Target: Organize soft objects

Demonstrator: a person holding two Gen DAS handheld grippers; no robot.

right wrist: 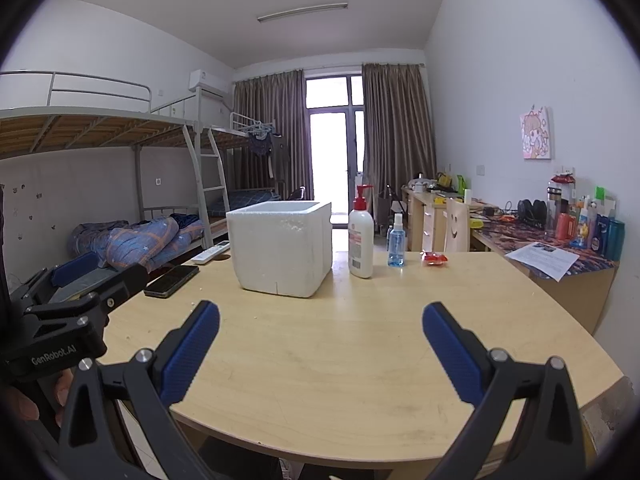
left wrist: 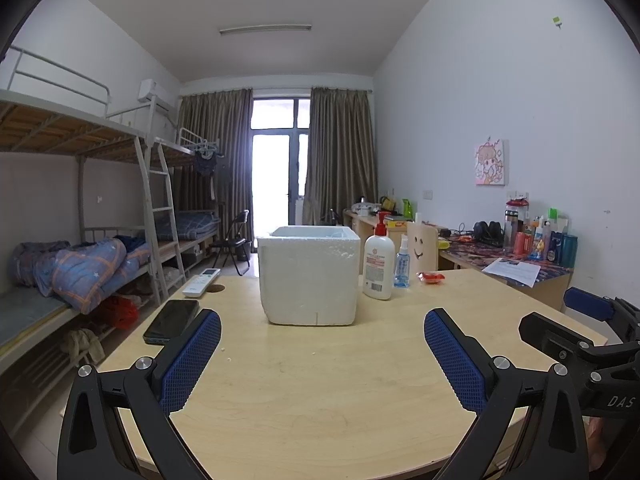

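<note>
1. Our left gripper (left wrist: pixel 322 354) has black angular arms, silver round screws and blue cross-hatched finger pads (left wrist: pixel 191 360).
2. Our right gripper (right wrist: pixel 320 350) matches it: black frame, silver screws, blue textured pads (right wrist: pixel 450 354).
3. White lettering reads "GenRobot.AI" at the right-wrist view's lower left, and "DAS" at the left-wrist view's lower right.

The foam box (left wrist: pixel 308 276) is plain white on a pale wood table (left wrist: pixel 340 380); at its three o'clock a white lotion bottle (left wrist: pixel 378 266) wears a red pump, then a blue spray bottle (left wrist: pixel 402 266); gripper pads (left wrist: pixel 190 364) are blue, dimpled; at nine o'clock, a black phone (left wrist: pixel 172 321)
</note>
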